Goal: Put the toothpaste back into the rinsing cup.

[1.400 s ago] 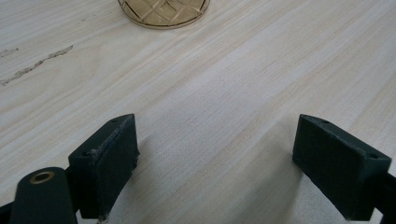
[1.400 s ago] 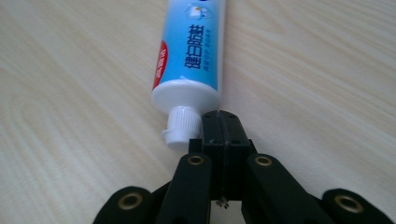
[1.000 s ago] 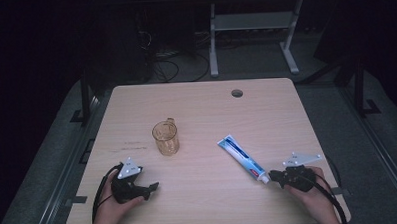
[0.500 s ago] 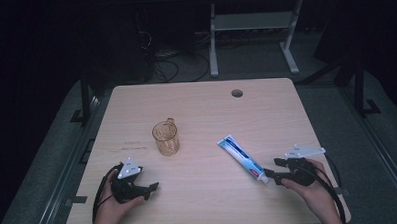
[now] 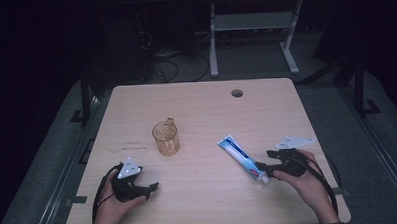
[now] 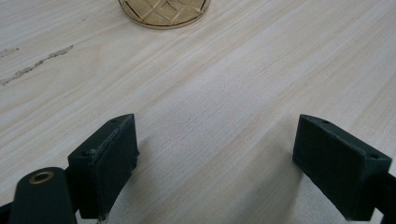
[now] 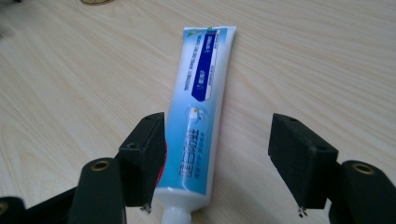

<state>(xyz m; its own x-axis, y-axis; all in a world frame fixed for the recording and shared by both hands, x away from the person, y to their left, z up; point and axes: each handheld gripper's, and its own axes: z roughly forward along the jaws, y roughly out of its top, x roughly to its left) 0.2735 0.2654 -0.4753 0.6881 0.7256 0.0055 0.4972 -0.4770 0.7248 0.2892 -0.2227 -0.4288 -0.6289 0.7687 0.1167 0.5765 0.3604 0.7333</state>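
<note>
A blue and white toothpaste tube (image 5: 240, 158) (image 7: 198, 121) lies flat on the wooden table (image 5: 201, 112), its white cap end toward the right hand. My right gripper (image 5: 261, 171) (image 7: 217, 161) hovers over the cap end with its jaws spread, having just been opening; the tube lies between them, close to the left jaw, with the pads not pressing it. An amber glass mug (image 5: 166, 137) (image 6: 163, 9) stands upright left of centre. My left gripper (image 5: 151, 187) (image 6: 215, 158) rests near the front left edge, open, with bare wood between its jaws.
A round cable hole (image 5: 237, 93) sits near the table's far edge. Behind the table stand a metal frame leg (image 5: 213, 46) and loose cables (image 5: 165, 68) on the dark floor. Bare wood lies between the mug and the tube.
The right gripper's jaws have spread apart and the hand has drawn back and up a little from the tube's cap end. The tube stays on the table. The left gripper has not moved.
</note>
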